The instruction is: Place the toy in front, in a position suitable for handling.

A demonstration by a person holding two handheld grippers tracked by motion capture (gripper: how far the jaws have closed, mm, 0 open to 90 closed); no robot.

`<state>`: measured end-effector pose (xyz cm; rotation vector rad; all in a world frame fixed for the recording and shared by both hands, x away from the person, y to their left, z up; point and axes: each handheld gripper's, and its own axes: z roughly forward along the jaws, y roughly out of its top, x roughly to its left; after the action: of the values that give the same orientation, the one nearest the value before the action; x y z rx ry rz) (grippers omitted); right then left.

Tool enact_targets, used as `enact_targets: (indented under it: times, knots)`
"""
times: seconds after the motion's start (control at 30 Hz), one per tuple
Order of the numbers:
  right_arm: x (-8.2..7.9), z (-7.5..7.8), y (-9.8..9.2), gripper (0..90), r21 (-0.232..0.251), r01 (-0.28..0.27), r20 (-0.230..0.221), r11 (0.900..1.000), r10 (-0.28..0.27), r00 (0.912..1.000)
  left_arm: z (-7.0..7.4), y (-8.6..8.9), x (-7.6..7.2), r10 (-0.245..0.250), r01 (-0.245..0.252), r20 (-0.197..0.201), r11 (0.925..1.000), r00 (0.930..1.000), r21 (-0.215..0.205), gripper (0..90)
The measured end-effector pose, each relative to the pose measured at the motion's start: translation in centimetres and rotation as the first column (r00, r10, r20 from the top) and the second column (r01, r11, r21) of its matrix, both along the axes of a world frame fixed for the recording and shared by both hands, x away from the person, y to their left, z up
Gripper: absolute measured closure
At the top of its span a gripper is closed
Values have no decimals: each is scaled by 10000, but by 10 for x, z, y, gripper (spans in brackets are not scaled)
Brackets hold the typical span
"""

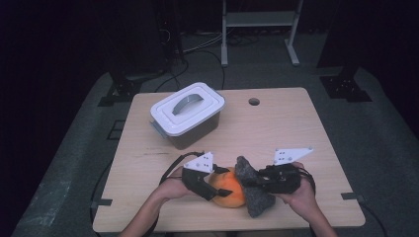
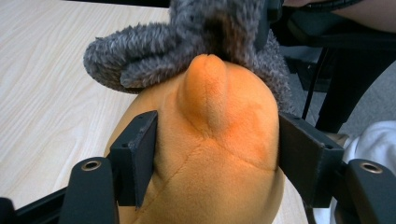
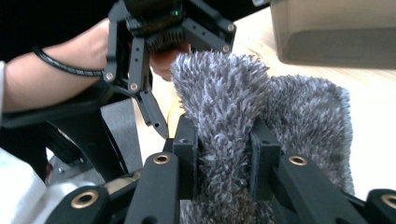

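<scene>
An orange plush toy [image 1: 228, 190] lies near the table's front edge, and a grey fuzzy plush piece [image 1: 253, 192] leans against its right side. My left gripper [image 1: 217, 187] comes in from the left. In the left gripper view its jaws [image 2: 217, 135] press both sides of the orange plush [image 2: 215, 158], with the grey fuzz [image 2: 154, 56] draped behind it. My right gripper [image 1: 253, 181] reaches in from the right. Its jaws [image 3: 224, 149] are shut on a fold of the grey fuzz [image 3: 303, 121].
A grey box with a white handled lid [image 1: 187, 112] stands at the table's back left, and its wall [image 3: 336, 32] rises beyond the fuzz. A round hole [image 1: 254, 101] is in the wooden table [image 1: 296, 133] near its far edge. Cables trail off the left side.
</scene>
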<state>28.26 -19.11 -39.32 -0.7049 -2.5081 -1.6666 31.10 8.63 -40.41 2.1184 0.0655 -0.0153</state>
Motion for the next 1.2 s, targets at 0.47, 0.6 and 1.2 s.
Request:
enact_targets:
  times: [0.47,0.6,1.2]
  knots:
    - [-3,9,3,690,365,-409,46,9985,407,9992,-1,-10,-7,-502,501,-109,9987,9987,-91,327]
    - [-3,3,5,691,220,-624,-124,9978,626,9980,-2,-8,-6,-569,567,-197,9984,9982,-82,333]
    - [3,-5,-7,689,16,-248,-350,9997,248,9991,-2,2,3,-278,267,-402,9993,9988,-272,346]
